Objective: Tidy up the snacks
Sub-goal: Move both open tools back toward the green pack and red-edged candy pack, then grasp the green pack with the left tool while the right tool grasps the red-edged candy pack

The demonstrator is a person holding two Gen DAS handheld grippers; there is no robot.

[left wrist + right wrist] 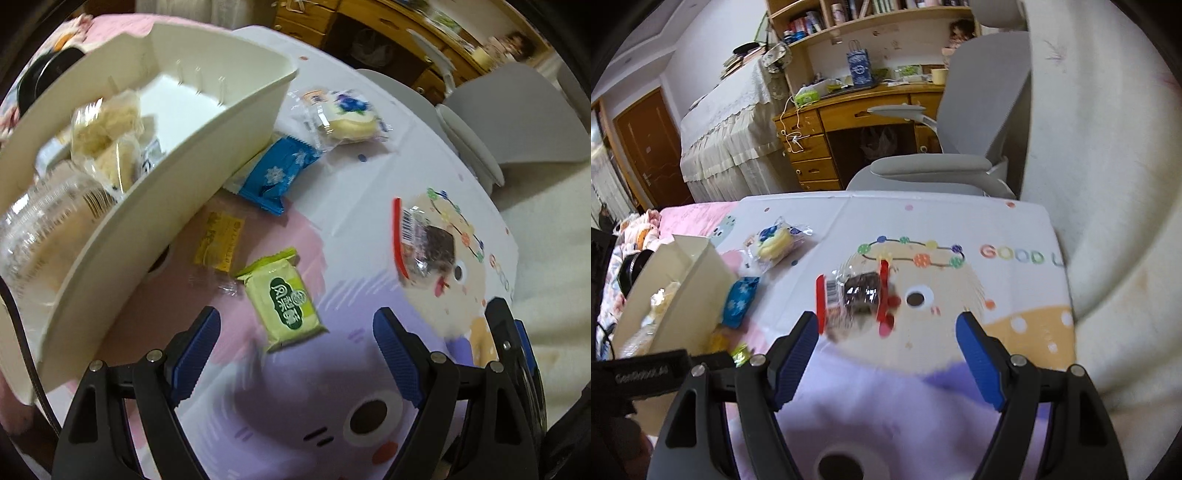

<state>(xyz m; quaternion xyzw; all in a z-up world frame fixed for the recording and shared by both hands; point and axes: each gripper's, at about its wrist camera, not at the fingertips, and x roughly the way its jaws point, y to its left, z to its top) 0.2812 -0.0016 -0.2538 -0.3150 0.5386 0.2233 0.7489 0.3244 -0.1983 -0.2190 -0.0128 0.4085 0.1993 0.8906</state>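
My left gripper (295, 343) is open and empty above the cartoon cloth, with a green snack pack (282, 299) just beyond its tips. A white bin (207, 129) at the left holds several wrapped snacks. A yellow packet (218, 240), a blue snowflake packet (277, 173), a cream cake in clear wrap (347, 114) and a red-edged chocolate snack (424, 243) lie on the cloth. My right gripper (886, 332) is open and empty, close before the chocolate snack (860, 295). The bin (676, 291), blue packet (738, 302) and cake (775, 243) show at its left.
The table's far edge (886, 195) meets a grey chair (942, 166) and a wooden desk (849, 122). A white fluffy cover (1108, 184) rises at the right. My right gripper's body (513, 354) shows at the lower right of the left wrist view.
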